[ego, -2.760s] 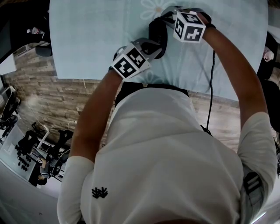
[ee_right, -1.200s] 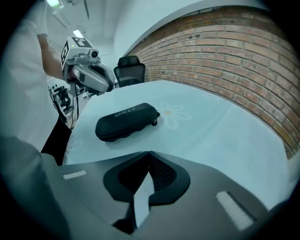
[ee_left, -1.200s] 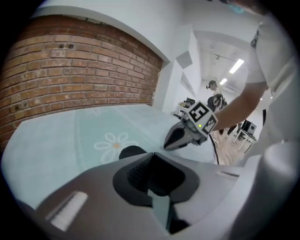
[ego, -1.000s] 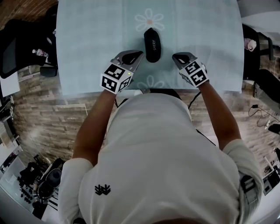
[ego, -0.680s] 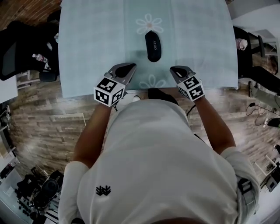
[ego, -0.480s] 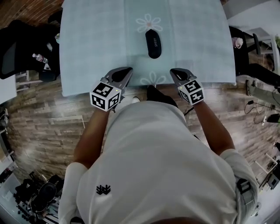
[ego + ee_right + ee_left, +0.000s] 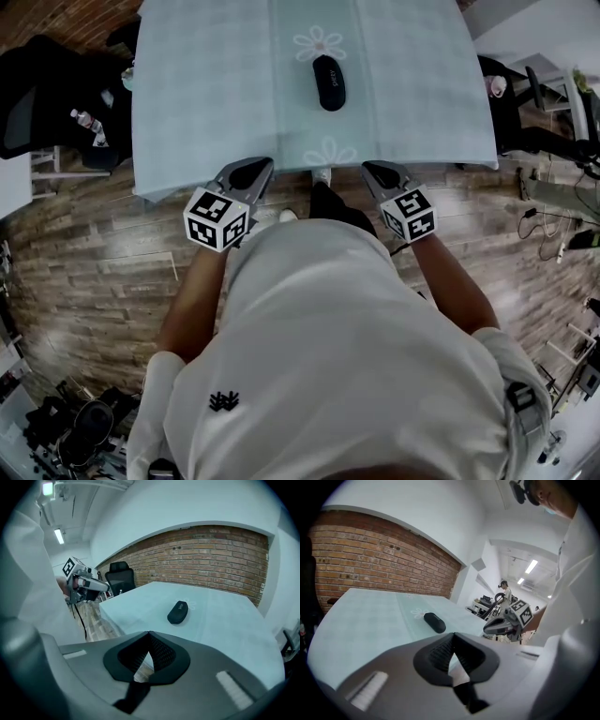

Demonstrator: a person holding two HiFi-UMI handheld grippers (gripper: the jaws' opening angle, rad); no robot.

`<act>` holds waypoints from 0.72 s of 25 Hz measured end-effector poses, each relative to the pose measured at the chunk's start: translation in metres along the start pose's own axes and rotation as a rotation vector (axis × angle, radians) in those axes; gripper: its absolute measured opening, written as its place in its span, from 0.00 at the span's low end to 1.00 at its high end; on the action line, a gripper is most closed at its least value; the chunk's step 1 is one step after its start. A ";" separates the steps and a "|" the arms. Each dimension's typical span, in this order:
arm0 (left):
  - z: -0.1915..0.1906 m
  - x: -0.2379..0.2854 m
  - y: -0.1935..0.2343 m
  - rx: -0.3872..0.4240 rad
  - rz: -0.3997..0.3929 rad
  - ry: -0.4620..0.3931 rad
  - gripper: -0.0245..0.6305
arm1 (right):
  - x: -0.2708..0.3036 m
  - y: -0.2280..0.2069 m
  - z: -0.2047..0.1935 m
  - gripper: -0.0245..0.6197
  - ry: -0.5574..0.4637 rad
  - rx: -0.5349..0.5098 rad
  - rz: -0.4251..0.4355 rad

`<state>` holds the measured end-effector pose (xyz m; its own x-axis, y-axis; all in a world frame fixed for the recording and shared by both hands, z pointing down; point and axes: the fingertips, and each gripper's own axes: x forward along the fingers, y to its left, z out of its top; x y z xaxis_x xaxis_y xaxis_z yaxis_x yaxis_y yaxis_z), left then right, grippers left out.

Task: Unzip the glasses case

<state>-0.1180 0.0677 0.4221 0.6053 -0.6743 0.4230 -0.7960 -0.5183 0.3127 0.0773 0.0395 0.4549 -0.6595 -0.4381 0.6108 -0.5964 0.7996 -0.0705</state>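
The black glasses case (image 7: 328, 82) lies on the pale blue tablecloth (image 7: 206, 84), beside a printed daisy, with nothing touching it. It also shows as a small dark oval in the left gripper view (image 7: 434, 622) and the right gripper view (image 7: 177, 612). My left gripper (image 7: 261, 166) hangs at the table's near edge, well short of the case, shut and empty. My right gripper (image 7: 371, 169) is level with it on the other side, also shut and empty. From each gripper view the jaw tips meet (image 7: 452, 635) (image 7: 149, 633), and the other gripper (image 7: 506, 622) (image 7: 84, 584) shows off to the side.
A black office chair (image 7: 42, 89) and a bottle (image 7: 82, 119) stand left of the table. A brick wall (image 7: 220, 559) runs behind the far end. Wooden floor (image 7: 84, 253) surrounds the table. More chairs and cables (image 7: 553, 112) sit to the right.
Both grippers have let go of the case and drawn back from it to the table's near edge. The view has pulled away, so the case now lies alone farther off.
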 end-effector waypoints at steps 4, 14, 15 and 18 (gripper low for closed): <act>-0.005 -0.014 -0.007 0.009 0.010 -0.012 0.12 | -0.008 0.016 -0.002 0.04 -0.007 -0.011 0.005; -0.014 -0.036 -0.021 0.013 0.012 -0.035 0.12 | -0.026 0.037 0.003 0.04 -0.038 -0.032 -0.002; -0.015 -0.038 -0.021 0.014 0.014 -0.038 0.12 | -0.027 0.039 0.003 0.04 -0.038 -0.036 -0.001; -0.017 -0.045 -0.022 0.018 0.021 -0.041 0.12 | -0.031 0.046 0.004 0.04 -0.045 -0.044 0.002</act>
<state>-0.1279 0.1187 0.4102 0.5884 -0.7058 0.3945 -0.8086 -0.5130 0.2882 0.0686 0.0878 0.4291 -0.6811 -0.4541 0.5744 -0.5751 0.8173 -0.0357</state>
